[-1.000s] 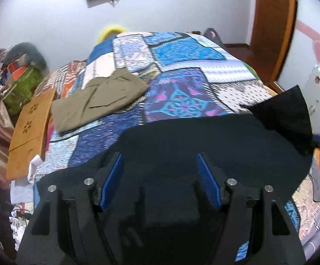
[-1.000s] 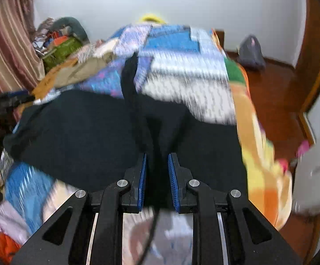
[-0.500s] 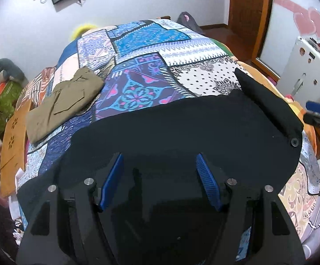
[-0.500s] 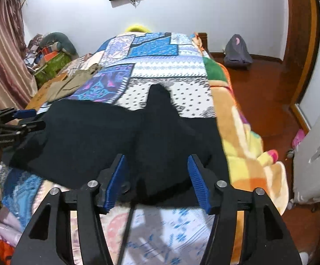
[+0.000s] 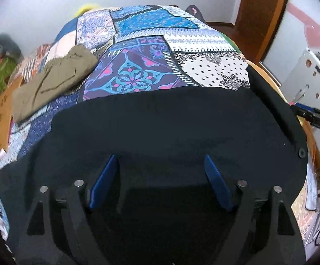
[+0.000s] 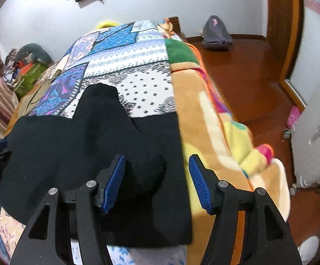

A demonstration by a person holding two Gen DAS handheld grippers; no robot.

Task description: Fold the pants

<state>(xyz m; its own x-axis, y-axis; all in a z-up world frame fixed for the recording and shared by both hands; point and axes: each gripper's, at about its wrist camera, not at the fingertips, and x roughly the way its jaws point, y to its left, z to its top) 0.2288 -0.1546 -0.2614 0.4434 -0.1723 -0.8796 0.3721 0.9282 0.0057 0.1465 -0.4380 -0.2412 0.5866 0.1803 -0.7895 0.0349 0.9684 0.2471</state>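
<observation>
While your left tongs (image 5: 160,176) have just widened and right tongs (image 6: 156,176) hang open, black pants (image 5: 171,128) lie flat crosswise on bed (image 5: 204,70), ungripped.

Black pants (image 5: 171,121), olive pants (image 5: 54,81): two.

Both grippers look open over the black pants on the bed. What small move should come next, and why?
Probably flatten the raised flap near the right gripper: the black pants lie spread and released, both grippers open, but that flap still humps up.
</observation>
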